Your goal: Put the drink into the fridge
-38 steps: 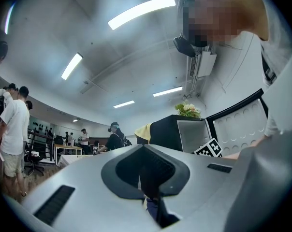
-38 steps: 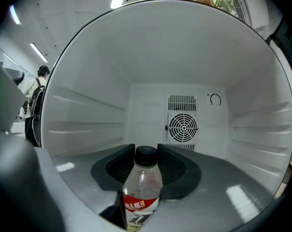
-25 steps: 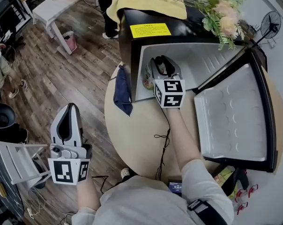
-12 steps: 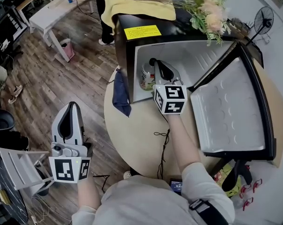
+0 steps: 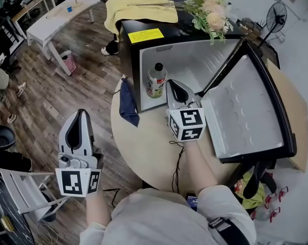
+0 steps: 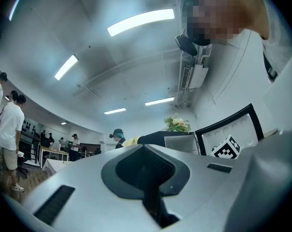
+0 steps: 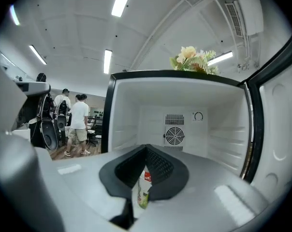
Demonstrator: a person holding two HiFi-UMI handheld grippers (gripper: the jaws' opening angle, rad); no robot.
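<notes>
The fingers of the right gripper [image 5: 174,85] and of the left gripper [image 5: 80,117] are pressed together on nothing, and the bottle [image 5: 156,79] stands inside the fridge [image 5: 215,60], so the door [image 5: 246,106] should be swung shut slowly, without the bottle being knocked.

Open office: desks [image 5: 48,27], strip lights [image 7: 118,0]

The drink bottle [image 5: 156,80] (dark cap, pale label) stands upright inside the open black fridge [image 5: 195,65].

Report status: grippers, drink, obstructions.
Left gripper shut, empty, beside the table. Right gripper shut, empty, at fridge mouth. Drink bottle upright inside fridge. Door open, nothing blocking.
</notes>
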